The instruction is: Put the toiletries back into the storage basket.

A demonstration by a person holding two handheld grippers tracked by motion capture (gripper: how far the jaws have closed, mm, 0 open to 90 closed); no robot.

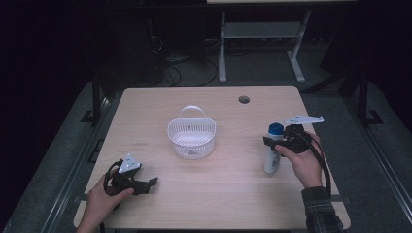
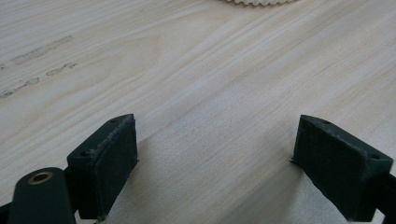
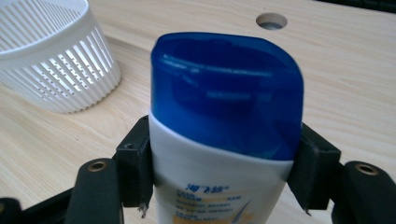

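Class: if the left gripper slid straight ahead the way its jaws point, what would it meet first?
Probably bare table first; the left gripper is open and empty. The white basket lies farther along that line, though depth is unclear.

One bottle, one basket, two grippers on one table.

A single white plastic bottle with a blue cap (image 1: pixel 272 150) at the frame's right, a single white slatted plastic basket (image 1: pixel 192 137) at centre, one black gripper (image 1: pixel 145 185) lower left, another (image 1: pixel 270 142) right, on one light wooden table (image 1: pixel 214 194).

Your right hand-held gripper (image 3: pixel 224 186), black-jawed, grips a white bottle (image 3: pixel 219 186) with a glossy blue cap (image 3: pixel 229 93) and blue-and-orange label print. Your basket (image 1: pixel 191 137) is white with slatted walls; your worktop (image 1: pixel 218 189) is pale wood grain; your sleeve (image 1: pixel 318 208) is dark plaid.
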